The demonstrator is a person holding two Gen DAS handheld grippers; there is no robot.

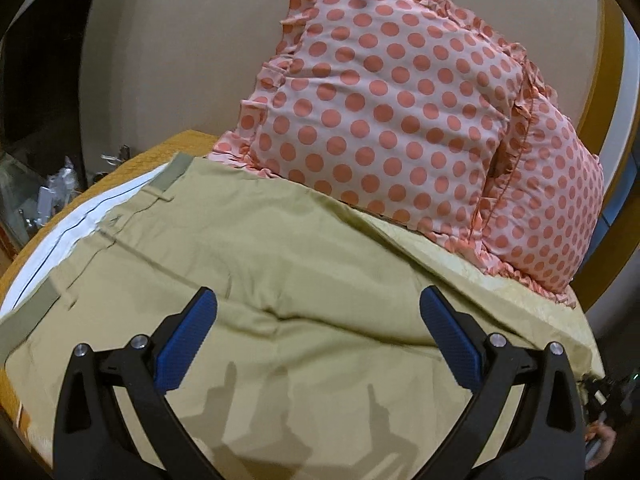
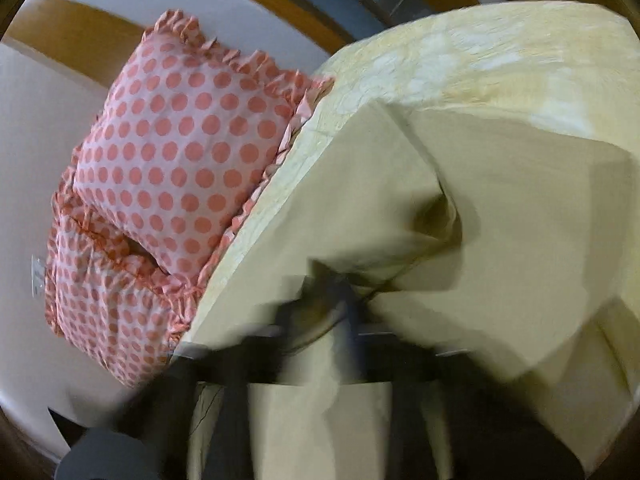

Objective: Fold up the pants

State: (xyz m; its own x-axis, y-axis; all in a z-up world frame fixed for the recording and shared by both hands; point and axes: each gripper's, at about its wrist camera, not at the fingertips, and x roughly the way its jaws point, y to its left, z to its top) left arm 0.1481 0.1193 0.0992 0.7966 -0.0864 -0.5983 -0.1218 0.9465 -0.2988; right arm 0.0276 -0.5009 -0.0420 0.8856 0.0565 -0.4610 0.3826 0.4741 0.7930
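Note:
Khaki pants (image 1: pixel 248 248) lie on a bed, waistband (image 1: pixel 168 176) at the left with its white lining showing. My left gripper (image 1: pixel 318 308) is open just above the seat of the pants, its blue pads (image 1: pixel 184 340) apart and holding nothing. In the right wrist view the pants (image 2: pixel 500 208) are lifted into a bunched fold. My right gripper (image 2: pixel 332 284) is blurred, its fingers close together with khaki cloth bunched at the tips.
Two pink pillows with orange dots (image 1: pixel 392 104) stand at the head of the bed, touching the far edge of the pants; they also show in the right wrist view (image 2: pixel 176 152). A pale yellow bedspread (image 2: pixel 480 56) covers the bed. A cluttered glass table (image 1: pixel 44 196) stands at the left.

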